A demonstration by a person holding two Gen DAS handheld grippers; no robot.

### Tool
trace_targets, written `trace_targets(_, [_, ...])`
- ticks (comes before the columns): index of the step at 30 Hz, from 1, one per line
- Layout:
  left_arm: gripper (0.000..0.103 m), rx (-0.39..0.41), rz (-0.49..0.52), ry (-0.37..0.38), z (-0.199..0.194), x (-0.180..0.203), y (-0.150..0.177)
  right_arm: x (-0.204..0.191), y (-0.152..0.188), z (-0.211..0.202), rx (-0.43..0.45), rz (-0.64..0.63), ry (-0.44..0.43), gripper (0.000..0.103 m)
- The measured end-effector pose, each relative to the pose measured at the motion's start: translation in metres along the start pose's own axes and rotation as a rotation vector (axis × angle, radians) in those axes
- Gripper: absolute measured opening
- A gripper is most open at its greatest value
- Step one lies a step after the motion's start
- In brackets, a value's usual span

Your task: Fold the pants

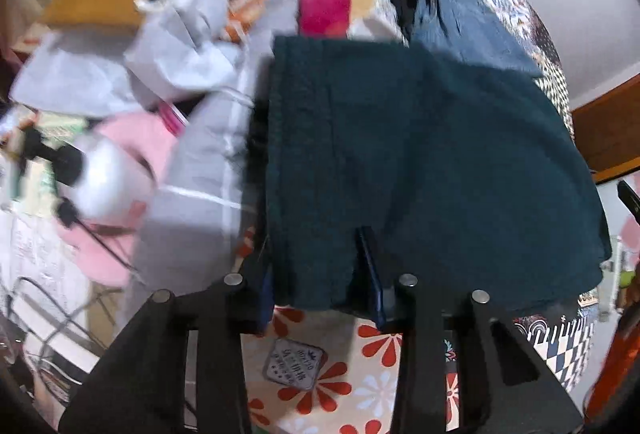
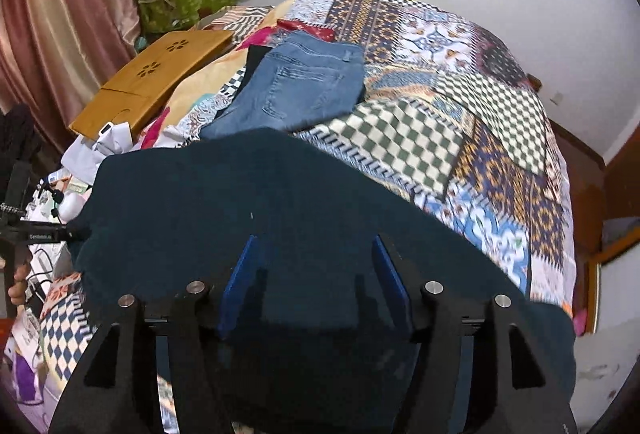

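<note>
Left gripper (image 1: 320, 270): its 2 blue-padded fingers (image 1: 370, 274) were drawn in narrow on a fold at the near edge of the dark teal pants (image 1: 420, 162). Cloth filled the gap between the pads; one pad showed plainly at right, the other was mostly hidden behind fabric at left. The pants spread away from the pinch as a broad flat panel with a vertical seam. The frame was blurred, so finer detail was lost.

Right gripper (image 2: 316, 274): its 2 fingers (image 2: 390, 274) stood wide apart above the same pants (image 2: 240, 202). The teal cloth lay under and between them. Whether the pads touched the fabric I could not tell; nothing was pinched.

Outward from the pants in the right wrist view: they lay on a patchwork quilt (image 2: 460, 94) of checked and floral squares. A folded pair of blue jeans (image 2: 300, 82) lay just beyond the pants, back pocket up, a black garment showing at its left edge. Further left sat a wooden lap tray (image 2: 156, 82) with flower cut-outs, then a green bag (image 2: 184, 2) heaped with clutter against a pink curtain (image 2: 60, 14).

Left wrist view: grey-white cloth (image 1: 188, 46) and a pink object (image 1: 132, 162) lay left of the pants. A bedsheet with red flowers (image 1: 332, 374) showed beneath the gripper.
</note>
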State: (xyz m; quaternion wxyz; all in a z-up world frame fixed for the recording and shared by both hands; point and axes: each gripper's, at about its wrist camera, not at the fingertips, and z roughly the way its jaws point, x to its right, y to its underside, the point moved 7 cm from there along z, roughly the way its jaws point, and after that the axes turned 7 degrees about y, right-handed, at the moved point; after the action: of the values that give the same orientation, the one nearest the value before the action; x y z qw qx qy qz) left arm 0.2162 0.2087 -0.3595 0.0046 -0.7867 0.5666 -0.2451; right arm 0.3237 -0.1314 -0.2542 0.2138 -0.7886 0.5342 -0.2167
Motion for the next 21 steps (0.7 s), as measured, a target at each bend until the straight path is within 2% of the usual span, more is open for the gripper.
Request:
trace_targets(4, [0.036, 0.121, 0.075, -0.131, -0.033, -0.001, -0.01, 0.007, 0.006, -0.01, 0.019, 0.044, -0.004, 0.056])
trace_targets(5, [0.036, 0.128, 0.068, -0.132, -0.035, -0.005, -0.012, 0.01, 0.006, -0.011, 0.025, 0.057, -0.003, 0.056])
trace_targets(7, [0.036, 0.114, 0.029, -0.118, -0.033, -0.016, -0.012, 0.014, 0.01, -0.011, 0.027, 0.079, -0.002, 0.056])
trace_targets(10, [0.036, 0.068, 0.025, -0.124, -0.016, -0.023, -0.003, 0.021, 0.022, -0.004, 0.01, 0.099, 0.022, 0.056])
trace_targets(13, [0.037, 0.036, 0.014, -0.118, 0.0, -0.026, 0.009, 0.028, 0.043, 0.013, -0.051, 0.125, 0.027, 0.056])
trace_targets(16, [0.04, 0.045, 0.006, -0.105, -0.002, -0.026, 0.013, 0.034, 0.07, 0.029, -0.125, 0.158, 0.017, 0.056])
trace_targets(17, [0.04, 0.048, 0.007, -0.108, -0.006, -0.025, 0.014, 0.038, 0.077, 0.028, -0.113, 0.185, -0.003, 0.056])
trace_targets(19, [0.049, 0.055, 0.018, -0.137, -0.015, -0.024, 0.013, 0.046, 0.086, 0.022, -0.104, 0.23, -0.021, 0.062])
trace_targets(21, [0.059, 0.076, 0.042, -0.185, -0.024, -0.022, 0.008, 0.055, 0.092, 0.016, -0.101, 0.256, -0.026, 0.063])
